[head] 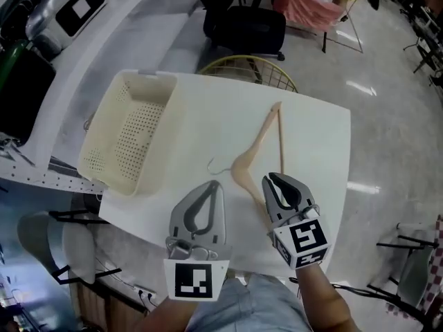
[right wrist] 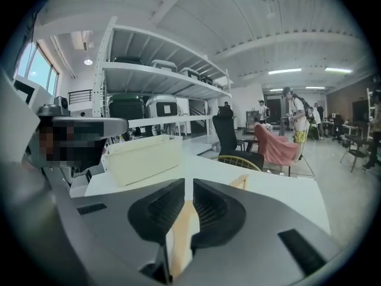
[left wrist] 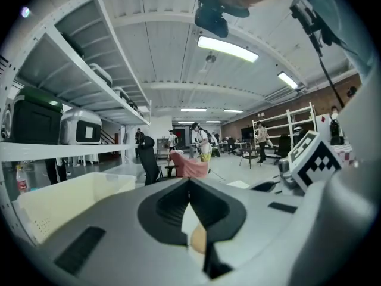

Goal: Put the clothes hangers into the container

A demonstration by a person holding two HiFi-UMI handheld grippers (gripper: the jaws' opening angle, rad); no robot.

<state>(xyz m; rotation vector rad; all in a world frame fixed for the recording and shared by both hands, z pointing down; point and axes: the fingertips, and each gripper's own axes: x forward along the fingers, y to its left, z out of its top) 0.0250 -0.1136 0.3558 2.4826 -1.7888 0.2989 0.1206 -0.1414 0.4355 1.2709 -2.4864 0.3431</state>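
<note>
**A:** What do you see besides the job itself?

**B:** I see a white worktop [head: 208,109]. At its far edge stands a black office chair [head: 243,30], and beside it a yellow wire chair [head: 257,71], partly hidden by the worktop.

**A:** And further away?

**B:** A pink cloth [head: 304,2] is draped there. On my left are white shelves [right wrist: 161,70] with grey and green cases [right wrist: 162,107]. Some people [right wrist: 296,115] stand far off on the grey floor [head: 387,61].

Brightly lit from ceiling strips [left wrist: 228,48] over the table [head: 311,158]; glaring on the floor [head: 360,87] right of the table (barely shadowed on top); fisheye-bent at the edges, blurred close up on the hanger [right wrist: 178,243].
</note>
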